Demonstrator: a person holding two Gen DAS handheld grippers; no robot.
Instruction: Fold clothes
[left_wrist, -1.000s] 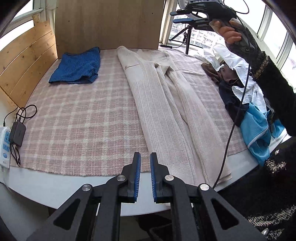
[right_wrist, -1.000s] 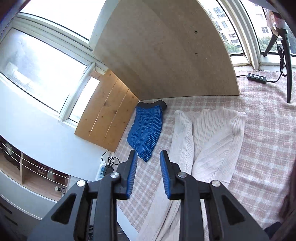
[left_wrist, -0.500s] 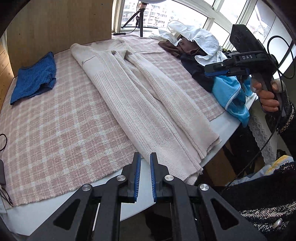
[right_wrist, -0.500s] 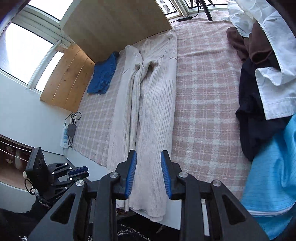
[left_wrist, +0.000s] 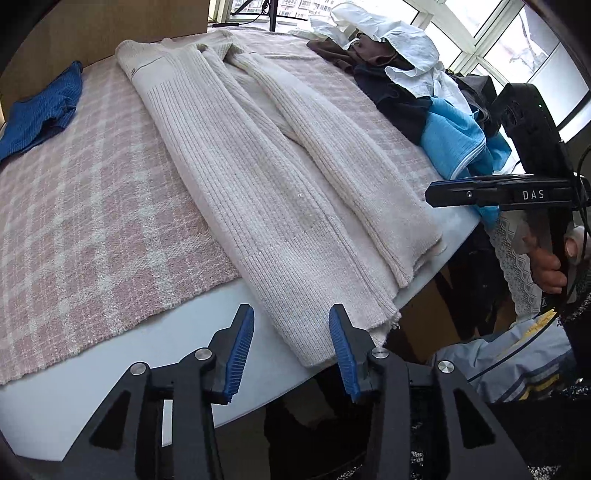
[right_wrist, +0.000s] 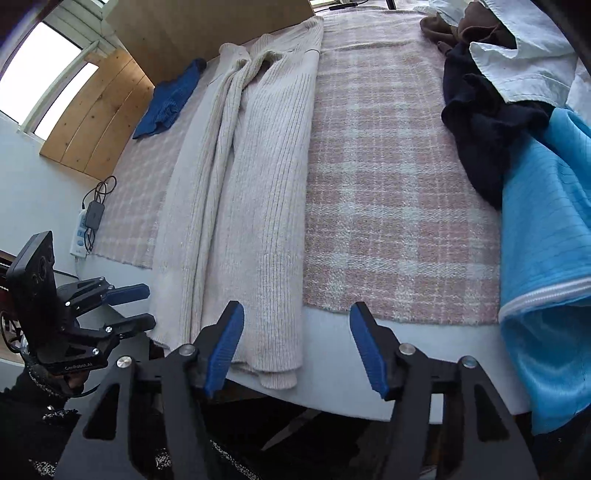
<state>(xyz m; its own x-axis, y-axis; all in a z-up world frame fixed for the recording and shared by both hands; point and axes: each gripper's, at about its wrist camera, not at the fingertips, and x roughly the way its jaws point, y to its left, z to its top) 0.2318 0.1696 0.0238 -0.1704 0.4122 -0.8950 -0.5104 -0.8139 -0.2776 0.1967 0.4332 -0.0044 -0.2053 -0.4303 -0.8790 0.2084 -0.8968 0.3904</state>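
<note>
Long cream ribbed cardigan (left_wrist: 258, 177) lying lengthwise on the pink plaid blanket (left_wrist: 85, 206), sleeves folded in, hem overhanging the near table edge. Left gripper (left_wrist: 291, 345) spread wide and empty, just short of the hem. Right gripper (right_wrist: 297, 345) likewise wide apart, holding nothing (hem corner just ahead). Unfolded clothes pile (right_wrist: 517, 122) heaped to the right.

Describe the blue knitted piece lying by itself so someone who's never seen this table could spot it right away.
Start at the pink plaid blanket covering the table, then find the long cream ribbed sweater stretched along it. Beyond the sweater, near the wooden boards, lies the dark blue ribbed garment. It sits alone, unlike the lighter blue fabric heaped with other clothes opposite.
</note>
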